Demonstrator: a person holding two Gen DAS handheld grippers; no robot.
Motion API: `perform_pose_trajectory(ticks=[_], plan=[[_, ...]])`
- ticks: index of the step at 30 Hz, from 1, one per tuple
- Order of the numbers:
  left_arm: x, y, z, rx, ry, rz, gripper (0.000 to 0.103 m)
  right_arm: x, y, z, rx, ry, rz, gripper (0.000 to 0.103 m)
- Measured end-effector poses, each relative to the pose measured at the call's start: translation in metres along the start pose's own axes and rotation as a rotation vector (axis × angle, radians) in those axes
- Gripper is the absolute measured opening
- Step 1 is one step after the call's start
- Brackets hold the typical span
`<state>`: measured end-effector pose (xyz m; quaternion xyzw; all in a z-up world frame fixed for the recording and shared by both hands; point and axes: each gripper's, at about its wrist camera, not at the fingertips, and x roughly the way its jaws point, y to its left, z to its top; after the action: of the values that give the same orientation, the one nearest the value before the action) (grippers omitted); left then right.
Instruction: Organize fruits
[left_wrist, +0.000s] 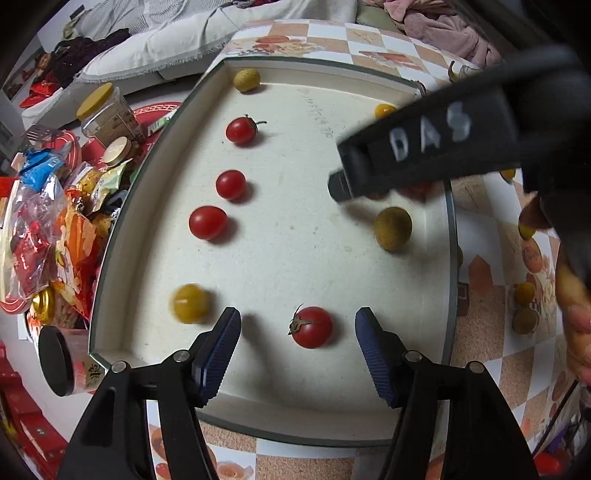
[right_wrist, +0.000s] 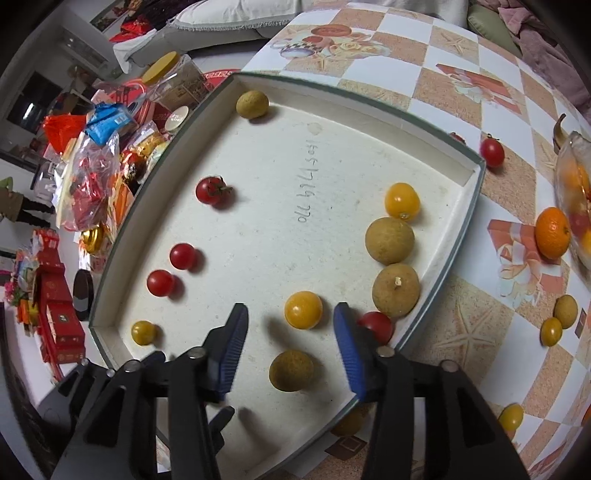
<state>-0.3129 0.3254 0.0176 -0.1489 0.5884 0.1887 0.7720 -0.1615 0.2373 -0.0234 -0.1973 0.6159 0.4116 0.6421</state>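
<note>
Sorting fruit into the tray (right_wrist: 476, 173), both claws stand open, gripping nothing. Left gripper (left_wrist: 297, 326) straddles a red tomato (left_wrist: 312, 326); right gripper (right_wrist: 290, 328) a yellow tomato (right_wrist: 303, 309). Next probably means withdrawing.

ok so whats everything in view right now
tray: one, white with green rim, on the chequered table
red tomatoes: at least five, red, in the tray; one more on the table past its rim
yellow tomatoes: three, yellow, in the tray; two on the table
longans: four, tan, in the tray; one on the table
mandarin: one, orange, beside the glass bowl
snack packets and jars: many, mixed, left of the tray
left gripper: one, black with blue pads, open, red tomato between its fingers
right gripper: one, black with blue pads, open, yellow tomato between its fingers
</note>
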Motion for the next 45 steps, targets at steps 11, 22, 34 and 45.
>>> perform_pose_trajectory(ticks=[11,22,34,45], plan=[[-0.003,0.000,-0.003,-0.017,0.053,-0.010,0.103,-0.040,-0.001,-0.006,0.058,-0.072,0.020,0.086],[-0.006,0.003,-0.001,-0.017,0.055,0.027,0.103,-0.056,-0.029,-0.029,0.121,-0.072,-0.128,0.088],[-0.007,0.011,0.003,-0.019,0.058,0.032,0.103,-0.051,-0.021,-0.048,0.079,-0.010,-0.180,0.088],[-0.005,0.014,0.004,-0.003,0.066,0.038,0.103,-0.048,-0.014,-0.047,0.033,-0.006,-0.267,0.088]])
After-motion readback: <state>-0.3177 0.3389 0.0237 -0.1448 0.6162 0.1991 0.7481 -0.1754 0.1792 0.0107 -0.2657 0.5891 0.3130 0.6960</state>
